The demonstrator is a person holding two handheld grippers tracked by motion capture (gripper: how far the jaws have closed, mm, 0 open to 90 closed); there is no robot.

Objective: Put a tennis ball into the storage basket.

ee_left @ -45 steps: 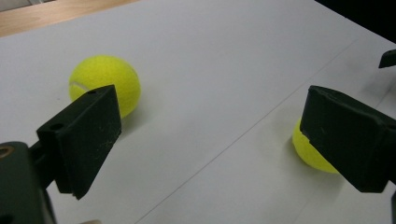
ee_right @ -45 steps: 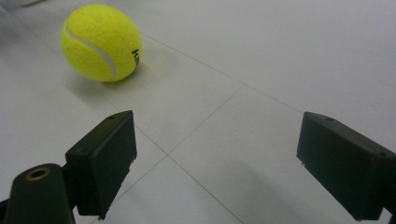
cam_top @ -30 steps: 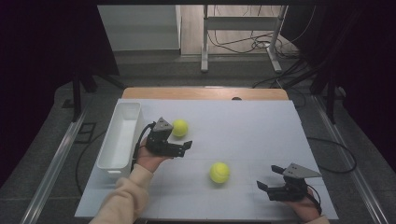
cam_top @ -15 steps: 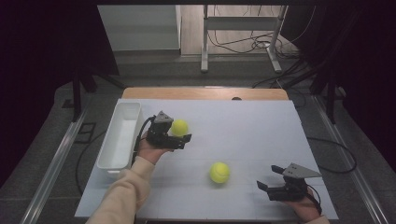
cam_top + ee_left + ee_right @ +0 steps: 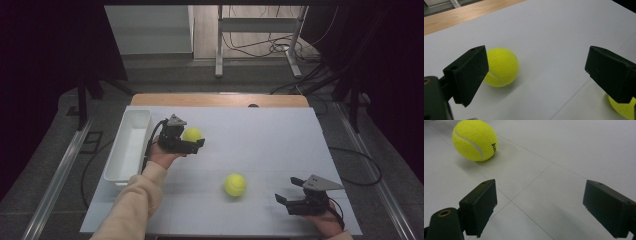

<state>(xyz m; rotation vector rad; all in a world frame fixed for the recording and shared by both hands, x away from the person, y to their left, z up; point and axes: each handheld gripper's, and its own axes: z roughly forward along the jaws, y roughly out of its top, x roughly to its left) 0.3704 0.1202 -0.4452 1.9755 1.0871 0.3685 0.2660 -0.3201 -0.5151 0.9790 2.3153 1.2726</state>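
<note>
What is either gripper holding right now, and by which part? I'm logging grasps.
Nothing is held. The left gripper is open beside the far tennis ball; the right gripper is open.

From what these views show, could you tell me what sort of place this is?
Probably a lab set up for recording handling work: a white-covered table ringed by dark curtains, cables on the floor behind it, and a person holding the left gripper and right gripper near two tennis balls.

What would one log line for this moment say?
left tongs: open, at far tennis ball, not gripping | right tongs: open, empty | near tennis ball: loose on table | white bin: at left
</note>
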